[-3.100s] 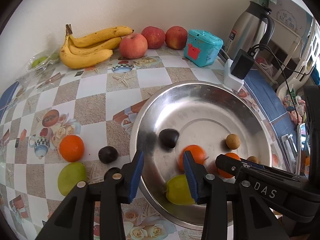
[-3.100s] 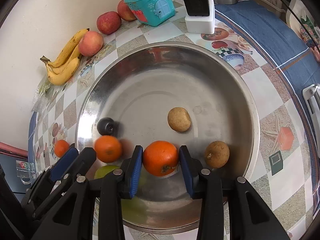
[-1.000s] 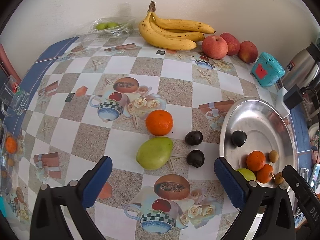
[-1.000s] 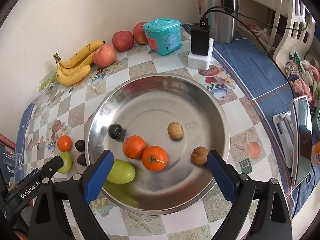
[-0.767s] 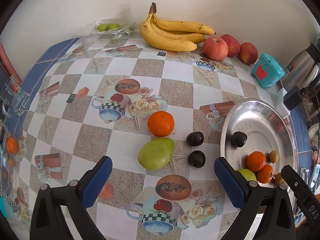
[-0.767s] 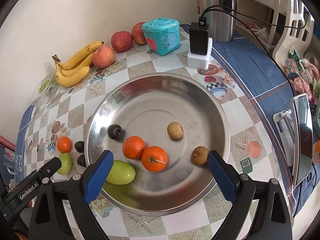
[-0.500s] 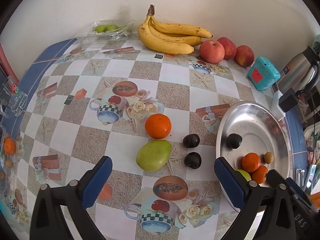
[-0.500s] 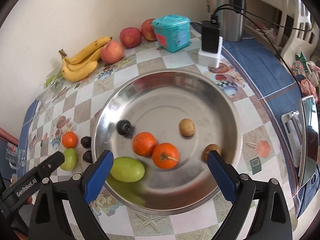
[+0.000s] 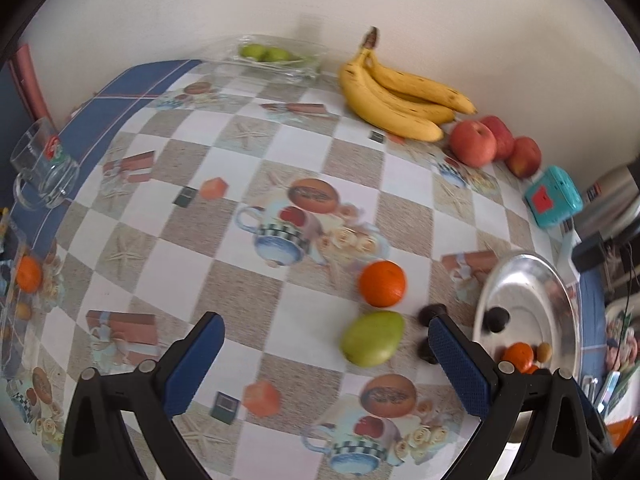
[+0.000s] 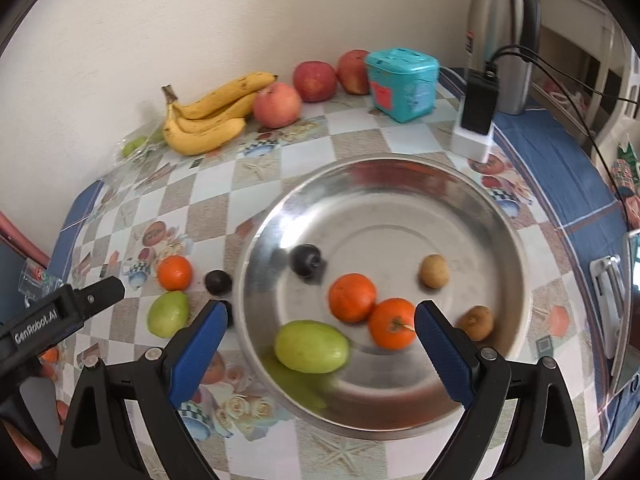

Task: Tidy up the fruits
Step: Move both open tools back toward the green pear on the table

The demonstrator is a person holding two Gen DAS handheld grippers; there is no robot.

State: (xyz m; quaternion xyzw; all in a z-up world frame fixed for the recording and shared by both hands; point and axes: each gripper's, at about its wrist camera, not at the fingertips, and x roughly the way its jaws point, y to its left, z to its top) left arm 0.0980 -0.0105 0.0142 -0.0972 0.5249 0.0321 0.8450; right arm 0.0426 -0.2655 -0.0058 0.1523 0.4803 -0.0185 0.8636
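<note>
A round steel bowl (image 10: 400,176) holds two oranges (image 10: 352,297), a green mango (image 10: 312,346), a dark plum (image 10: 305,259) and two small brown fruits (image 10: 433,271). On the tablecloth left of the bowl lie an orange (image 9: 382,283), a green mango (image 9: 373,338) and two dark plums (image 10: 218,282). My left gripper (image 9: 326,360) is open and empty above the table, with the mango just inside its right finger. My right gripper (image 10: 318,344) is open and empty above the bowl's near side.
Bananas (image 9: 396,94) and three red apples (image 9: 472,144) lie along the back wall. A teal box (image 10: 402,82), a charger block (image 10: 476,120) and a steel kettle (image 10: 502,36) stand behind the bowl. A glass mug (image 9: 42,170) sits at the far left edge.
Both grippers have opened wide and pulled back from the bowl. The left gripper has swung left over the tablecloth; the right orange now rests in the bowl.
</note>
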